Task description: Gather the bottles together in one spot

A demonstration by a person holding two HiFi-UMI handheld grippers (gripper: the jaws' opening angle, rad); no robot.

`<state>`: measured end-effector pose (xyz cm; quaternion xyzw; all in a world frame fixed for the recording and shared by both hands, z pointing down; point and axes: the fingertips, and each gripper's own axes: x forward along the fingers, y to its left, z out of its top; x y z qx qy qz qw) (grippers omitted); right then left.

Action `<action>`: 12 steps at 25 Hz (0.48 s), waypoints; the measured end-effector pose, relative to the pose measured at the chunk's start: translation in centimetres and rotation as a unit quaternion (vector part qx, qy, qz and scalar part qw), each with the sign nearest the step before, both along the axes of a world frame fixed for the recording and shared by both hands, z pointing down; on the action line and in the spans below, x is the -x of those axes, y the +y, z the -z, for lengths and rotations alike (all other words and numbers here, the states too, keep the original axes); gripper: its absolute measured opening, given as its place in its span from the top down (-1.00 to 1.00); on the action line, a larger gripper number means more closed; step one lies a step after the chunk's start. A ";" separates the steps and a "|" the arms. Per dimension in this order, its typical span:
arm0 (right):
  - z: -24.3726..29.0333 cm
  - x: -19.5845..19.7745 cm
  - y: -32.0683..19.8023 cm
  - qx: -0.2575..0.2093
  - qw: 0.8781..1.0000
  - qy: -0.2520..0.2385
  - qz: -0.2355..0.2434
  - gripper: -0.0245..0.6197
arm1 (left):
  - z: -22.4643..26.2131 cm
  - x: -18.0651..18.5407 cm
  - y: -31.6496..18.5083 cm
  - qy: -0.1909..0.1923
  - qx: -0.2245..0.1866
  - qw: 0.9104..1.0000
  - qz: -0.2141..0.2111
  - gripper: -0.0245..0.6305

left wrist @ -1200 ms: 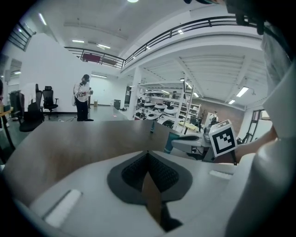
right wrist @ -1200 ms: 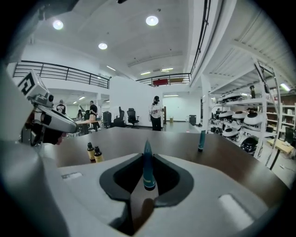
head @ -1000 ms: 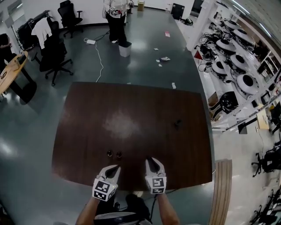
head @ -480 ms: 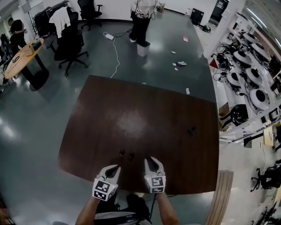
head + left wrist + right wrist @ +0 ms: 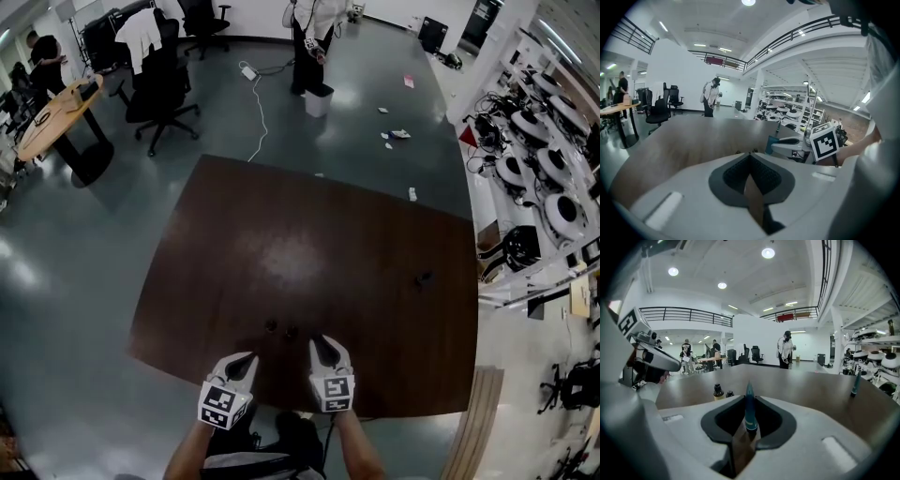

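As the counter (image 5: 309,234) slides closer, small bottles (image 5: 271,326) near the right tongs (image 5: 322,343).
Left tongs (image 5: 249,357) together; right clamped on teal bottle (image 5: 750,411).

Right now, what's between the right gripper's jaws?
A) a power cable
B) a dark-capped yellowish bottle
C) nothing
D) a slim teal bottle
D: the right gripper view shows the right gripper shut on a slim teal bottle, while the two small dark-capped bottles stand on the table beyond it.
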<state>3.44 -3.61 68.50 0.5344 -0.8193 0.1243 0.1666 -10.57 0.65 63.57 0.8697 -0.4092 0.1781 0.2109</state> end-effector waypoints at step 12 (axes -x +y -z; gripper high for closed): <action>-1.1 0.1 -0.2 -0.004 1.000 -0.005 0.001 0.71 | -0.8 0.0 0.2 -0.002 0.005 1.000 0.001 0.93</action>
